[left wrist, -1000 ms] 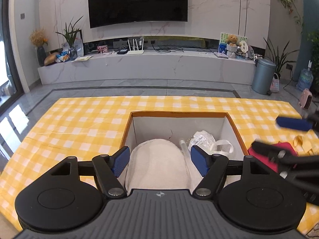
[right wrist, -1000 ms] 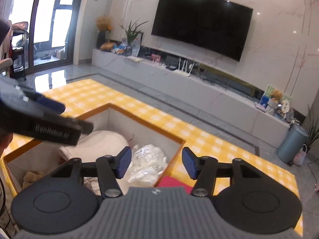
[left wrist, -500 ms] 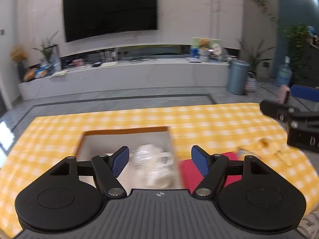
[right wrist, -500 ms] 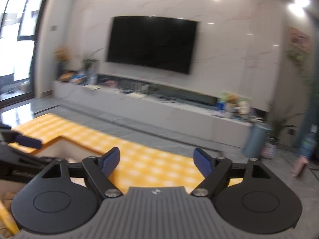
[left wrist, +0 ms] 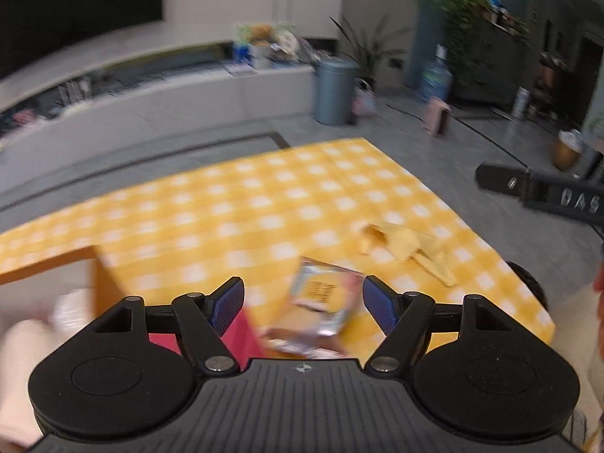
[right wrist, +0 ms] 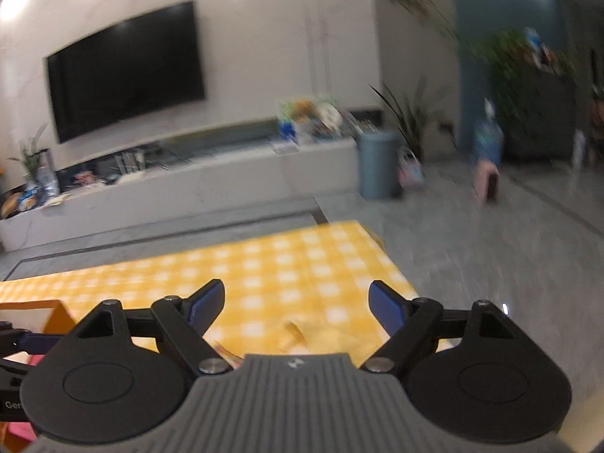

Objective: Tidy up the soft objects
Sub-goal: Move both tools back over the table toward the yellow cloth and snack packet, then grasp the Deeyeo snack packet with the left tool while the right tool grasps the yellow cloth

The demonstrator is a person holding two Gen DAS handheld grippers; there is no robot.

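My left gripper (left wrist: 302, 307) is open and empty, above a silvery snack packet (left wrist: 321, 302) and a red cloth (left wrist: 241, 334) on the yellow checked tablecloth (left wrist: 264, 204). A yellow rubber glove (left wrist: 407, 245) lies further right. The storage box (left wrist: 96, 268) with white soft things inside sits at the left. My right gripper (right wrist: 294, 307) is open and empty above the glove (right wrist: 302, 336); it also shows in the left wrist view (left wrist: 540, 194). The left gripper shows at the left edge of the right wrist view (right wrist: 22, 343).
The table's right edge (left wrist: 509, 253) and far edge are close, with grey floor beyond. A grey bin (right wrist: 377, 164), a TV bench (right wrist: 188, 185) and plants stand in the room behind.
Both grippers have swung right, away from the box. The left view now covers the packet, red cloth and glove; the right view now covers the table's right end.
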